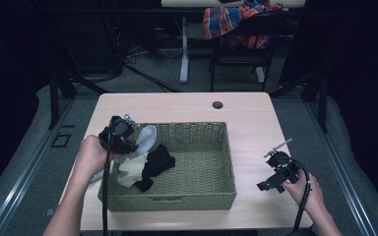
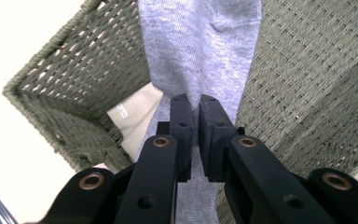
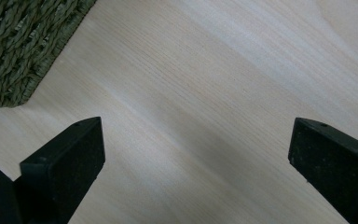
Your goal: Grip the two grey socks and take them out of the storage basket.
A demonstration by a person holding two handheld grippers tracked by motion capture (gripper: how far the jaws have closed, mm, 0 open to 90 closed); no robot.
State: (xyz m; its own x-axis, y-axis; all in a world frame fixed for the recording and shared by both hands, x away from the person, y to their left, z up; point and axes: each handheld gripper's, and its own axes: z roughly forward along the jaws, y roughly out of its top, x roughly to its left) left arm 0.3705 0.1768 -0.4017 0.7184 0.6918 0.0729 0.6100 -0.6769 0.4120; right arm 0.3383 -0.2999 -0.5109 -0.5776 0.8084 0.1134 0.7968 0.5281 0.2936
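Note:
A green woven basket (image 1: 216, 189) sits in the middle of the light wooden table (image 1: 256, 118). My left gripper (image 1: 128, 142) hangs over the basket's left end, shut on a grey sock (image 1: 145, 140) that dangles from its jaws. In the left gripper view the grey sock (image 2: 200, 51) is pinched between the two black jaws of the left gripper (image 2: 193, 105), above the basket wall (image 2: 74, 70). A black sock (image 1: 156, 166) and a cream sock (image 1: 129, 173) lie in the basket's left half; the cream sock (image 2: 137, 116) shows below. My right gripper (image 1: 270, 182) rests open over bare table right of the basket.
In the right gripper view the basket's corner (image 3: 18, 51) is at upper left and my right gripper (image 3: 196, 154) spans bare wood. A cable hole (image 1: 217, 104) is near the table's far edge. A chair with a plaid cloth (image 1: 236, 22) stands behind the table.

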